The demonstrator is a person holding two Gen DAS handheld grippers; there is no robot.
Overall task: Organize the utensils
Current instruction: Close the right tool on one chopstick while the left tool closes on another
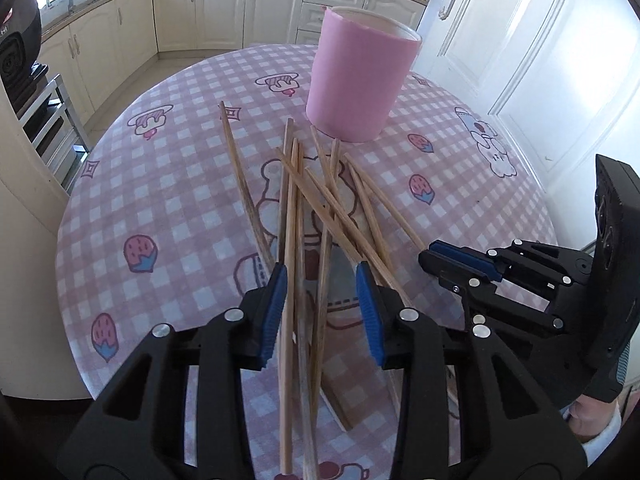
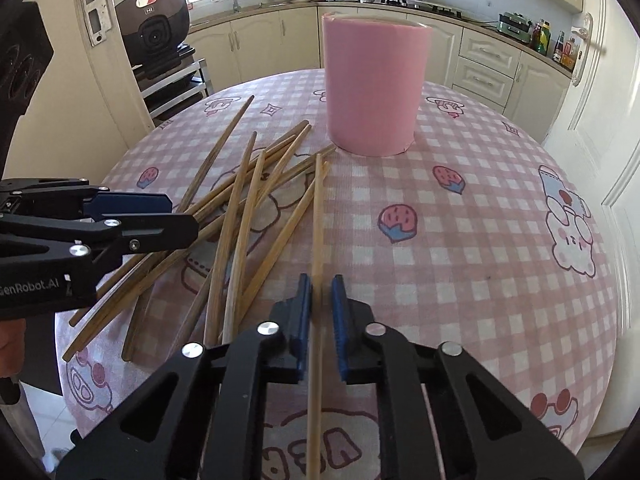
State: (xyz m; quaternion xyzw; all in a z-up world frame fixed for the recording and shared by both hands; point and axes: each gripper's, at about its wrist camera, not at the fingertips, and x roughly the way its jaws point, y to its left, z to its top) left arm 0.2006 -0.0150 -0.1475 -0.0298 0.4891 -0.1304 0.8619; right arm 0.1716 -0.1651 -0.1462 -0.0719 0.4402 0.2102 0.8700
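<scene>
The step in hand was the pick-up: chopsticks lay scattered on the table (image 1: 168, 184), and both sets of tongs were down among them, with none yet in the pink cup (image 1: 360, 76).

The cup stood upright towards the far edge of the table, its mouth open. The loose pile of chopsticks (image 1: 320, 208) lay crossed over one another in the middle of the table, just on the near side of the cup, with one stick lying a little apart on the left side of the heap.

The right tongs (image 2: 321, 312) were closed on a single chopstick (image 2: 318, 216), which ran straight between the blue pads and pointed away towards the cup. It lay at the right side of the heap, its far end close to the cup's base.

The left tongs (image 1: 322, 304) stood partly open around several sticks. At least two passed between the pads, but I could not tell whether the pads pressed on them.

The next move, as I judged it, called for lifting the held stick clear without dragging its neighbours, tipping it upright and lowering it into the cup's mouth. The left tongs would need to close on one or two sticks only; a loose bundle could slip or fan out on the way up.
</scene>
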